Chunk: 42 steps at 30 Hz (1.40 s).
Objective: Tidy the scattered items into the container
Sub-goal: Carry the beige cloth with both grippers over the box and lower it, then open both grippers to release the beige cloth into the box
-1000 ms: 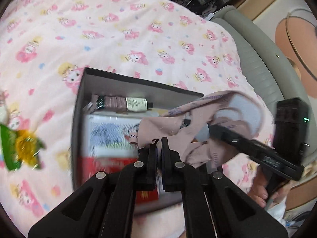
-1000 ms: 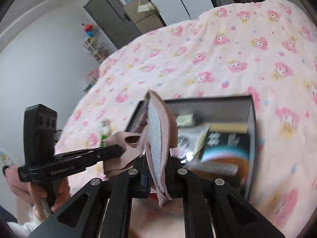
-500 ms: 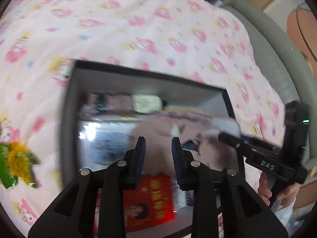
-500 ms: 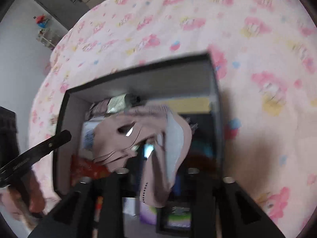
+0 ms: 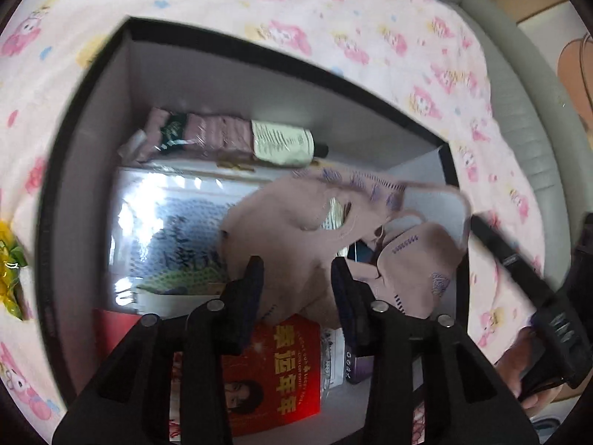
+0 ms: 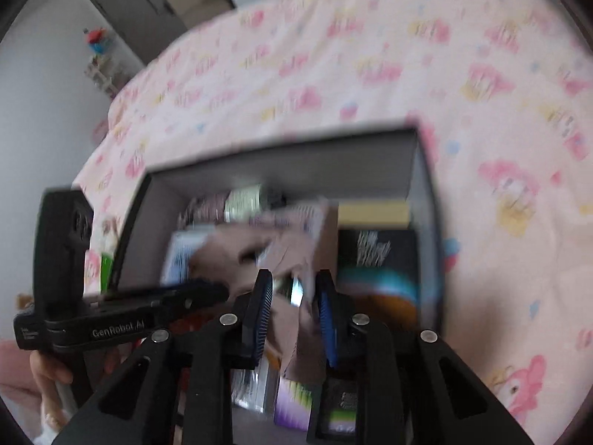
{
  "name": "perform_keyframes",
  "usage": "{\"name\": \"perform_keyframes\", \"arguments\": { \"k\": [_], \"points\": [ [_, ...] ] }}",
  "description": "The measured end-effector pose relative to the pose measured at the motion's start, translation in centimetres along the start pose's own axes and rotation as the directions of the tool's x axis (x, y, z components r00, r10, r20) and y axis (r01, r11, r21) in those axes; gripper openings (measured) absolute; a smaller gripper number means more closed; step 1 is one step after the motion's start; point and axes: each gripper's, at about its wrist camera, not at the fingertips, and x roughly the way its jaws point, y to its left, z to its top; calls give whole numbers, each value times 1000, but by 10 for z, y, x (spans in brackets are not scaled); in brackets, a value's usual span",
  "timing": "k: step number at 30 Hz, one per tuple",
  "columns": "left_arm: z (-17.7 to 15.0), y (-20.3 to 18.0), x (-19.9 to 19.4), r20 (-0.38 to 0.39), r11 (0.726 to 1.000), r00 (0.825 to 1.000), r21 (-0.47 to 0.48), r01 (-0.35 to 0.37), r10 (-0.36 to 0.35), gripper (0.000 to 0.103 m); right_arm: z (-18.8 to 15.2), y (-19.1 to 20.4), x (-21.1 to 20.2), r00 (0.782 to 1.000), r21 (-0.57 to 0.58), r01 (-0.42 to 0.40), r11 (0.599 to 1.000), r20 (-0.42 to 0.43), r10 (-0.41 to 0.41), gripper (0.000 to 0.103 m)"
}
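A bedroom: cartoon-print pink bedspread, wardrobe.

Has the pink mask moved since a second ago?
Yes. The pink mask has dropped from above the box rim down onto the items inside, as the left gripper opened.

view: blurred | pink cloth over box | right hand-held gripper closing around cloth

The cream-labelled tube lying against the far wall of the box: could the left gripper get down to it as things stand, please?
Probably yes. The left gripper is open over the box, and the tube lies uncovered ahead; only the pink mask lies under the jaws, short of it.
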Motion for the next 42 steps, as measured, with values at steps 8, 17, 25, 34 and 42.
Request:
{"name": "perform_keyframes", "arguments": {
  "k": [8,17,25,34,42],
  "points": [
    [-3,3,5,9,1000,1000,-4,8,-8,42,-11,-2,46,973,4,-75,997,-219,74,21],
    [-4,9,10,-13,999,1000,-46,-8,8,42,-10,-6,43,982,28,-30,999,-186,34,20],
    [-4,5,17,-17,999,1000,-26,-20,20,42,-12,-19,60,967,57,-21,998,-254,35,20],
    [-23,-46,-27,81,988,996,155,13,-26,42,-9,7,22,991,-31,-3,1000,-136,-1,21],
    [-63,-71,-79,146,975,985,214,57,-89,41,-32,43,-47,998,-76,68,995,-5,-69,22]
  ]
}}
